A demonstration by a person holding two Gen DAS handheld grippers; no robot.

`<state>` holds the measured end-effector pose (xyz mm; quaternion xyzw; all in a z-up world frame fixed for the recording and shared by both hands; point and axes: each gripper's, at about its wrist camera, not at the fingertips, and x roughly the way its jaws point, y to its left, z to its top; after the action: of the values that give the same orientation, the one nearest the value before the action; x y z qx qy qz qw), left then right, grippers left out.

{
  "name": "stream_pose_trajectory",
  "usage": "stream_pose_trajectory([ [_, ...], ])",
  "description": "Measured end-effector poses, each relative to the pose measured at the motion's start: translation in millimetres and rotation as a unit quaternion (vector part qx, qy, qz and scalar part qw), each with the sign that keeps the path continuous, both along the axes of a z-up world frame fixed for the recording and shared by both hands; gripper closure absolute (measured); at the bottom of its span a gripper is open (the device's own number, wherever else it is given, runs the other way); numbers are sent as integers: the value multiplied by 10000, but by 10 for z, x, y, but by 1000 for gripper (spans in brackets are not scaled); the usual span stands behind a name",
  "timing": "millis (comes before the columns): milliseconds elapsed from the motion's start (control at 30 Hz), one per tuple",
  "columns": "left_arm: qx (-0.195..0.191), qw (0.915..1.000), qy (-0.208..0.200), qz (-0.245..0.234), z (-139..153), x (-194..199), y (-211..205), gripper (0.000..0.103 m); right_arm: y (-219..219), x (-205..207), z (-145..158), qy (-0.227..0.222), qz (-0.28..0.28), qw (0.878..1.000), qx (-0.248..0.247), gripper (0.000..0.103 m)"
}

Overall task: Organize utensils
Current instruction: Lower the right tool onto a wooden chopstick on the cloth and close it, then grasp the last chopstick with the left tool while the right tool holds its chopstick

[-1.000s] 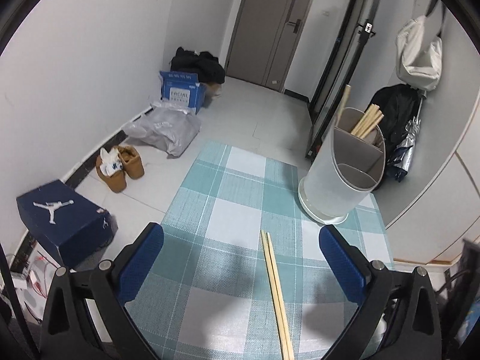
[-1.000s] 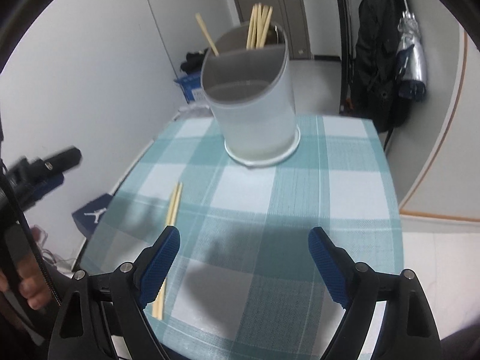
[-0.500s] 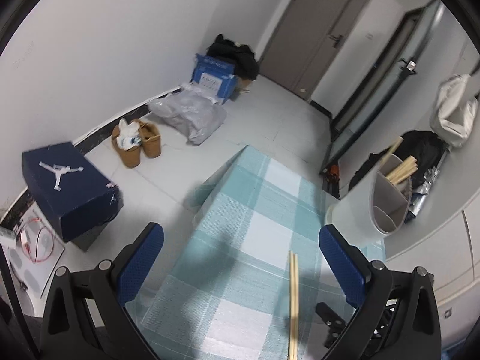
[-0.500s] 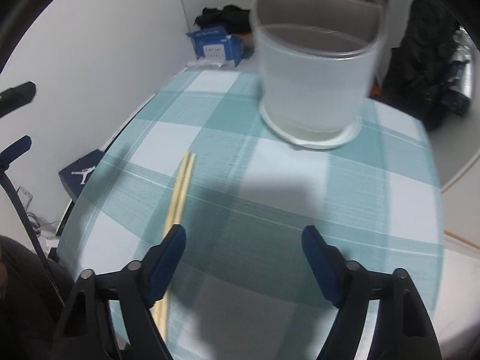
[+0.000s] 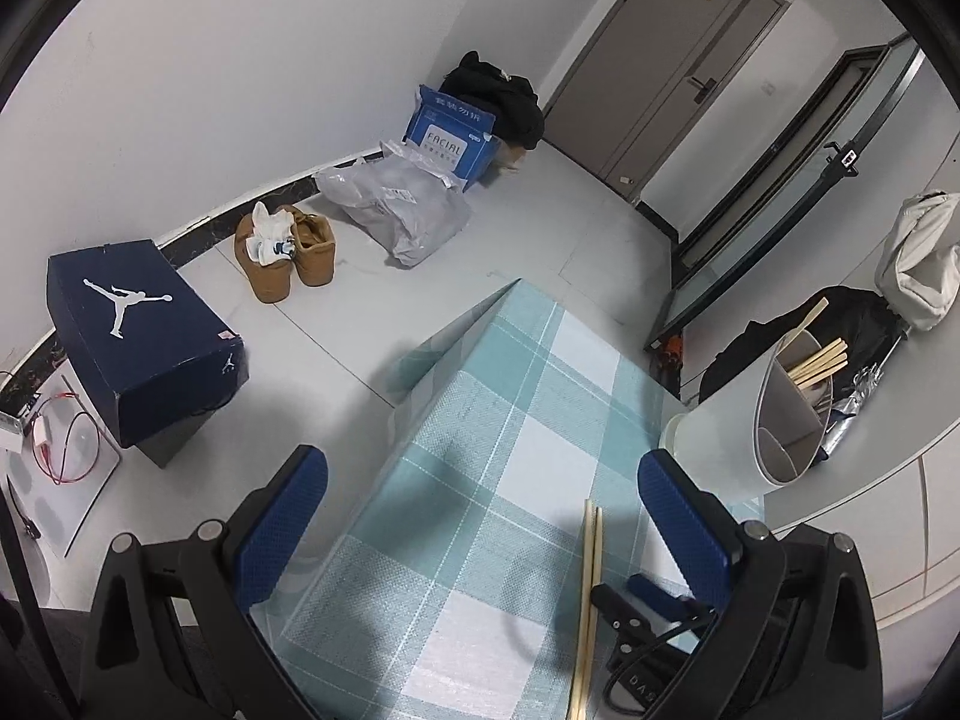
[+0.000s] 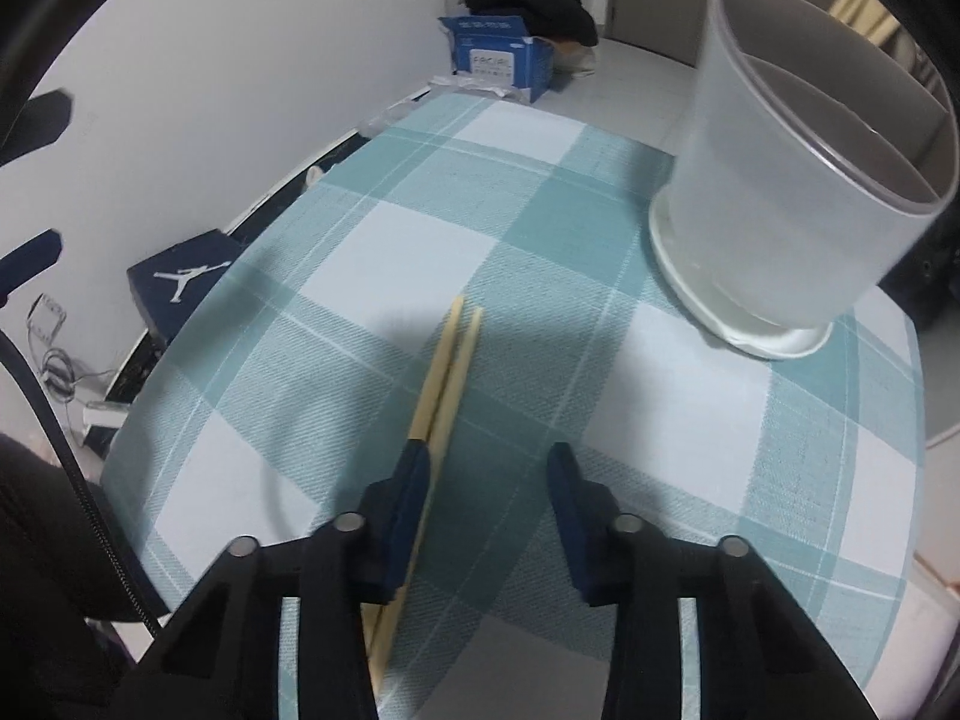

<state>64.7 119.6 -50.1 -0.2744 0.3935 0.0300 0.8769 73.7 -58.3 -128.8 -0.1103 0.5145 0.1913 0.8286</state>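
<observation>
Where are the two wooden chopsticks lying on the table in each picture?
Left wrist view: pair of pale wooden chopsticks, bottom, right of centre, on the checked cloth.
Right wrist view: chopsticks, centre, running beneath the near blue finger.
Shared landmark: frosted plastic utensil holder, at right in both.

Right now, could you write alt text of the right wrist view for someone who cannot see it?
The blue-padded right tongs reach down over a pair of pale wooden chopsticks lying on a teal and white checked tablecloth; the tongs have just been closing, and the chopsticks lie against the left pad. A frosted plastic utensil holder with a divider stands further back to the right.
</observation>
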Motion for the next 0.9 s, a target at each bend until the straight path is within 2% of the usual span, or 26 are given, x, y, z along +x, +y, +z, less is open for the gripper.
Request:
stream_pose_trajectory([
  [167, 74, 10000, 49, 35, -20, -4, 34, 1, 88, -36, -15, -84, 28, 9998, -189, 80],
  [200, 72, 9999, 59, 43, -27, -6, 38, 1, 89, -36, -11, -84, 20, 9998, -183, 85],
  [233, 73, 9999, 66, 41, -31, -13, 41, 1, 84, -39, -6, -68, 25, 9998, -183, 96],
  [400, 55, 9999, 94, 27, -44, -24, 31, 1, 20, -45, -7, 107, 123, 9998, -80, 98],
  [633, -104, 9998, 157, -42, -38, -30, 21, 1, -281, -338, 2, 356, 468, 9975, -401, 98],
  [733, -149, 9997, 177, -58, -43, -30, 11, 1, -417, -445, 6, 450, 463, 9965, -535, 94],
  [767, -158, 9996, 204, -67, -48, -26, 4, 1, -445, -452, 9, 487, 434, 9964, -548, 90],
  [833, -201, 9995, 230, -84, -64, -29, -10, 1, -489, -452, 32, 536, 336, 9963, -577, 70],
  [900, -274, 9994, 200, -107, -68, -34, -9, 1, -482, -437, 63, 514, 341, 9965, -561, 67],
])
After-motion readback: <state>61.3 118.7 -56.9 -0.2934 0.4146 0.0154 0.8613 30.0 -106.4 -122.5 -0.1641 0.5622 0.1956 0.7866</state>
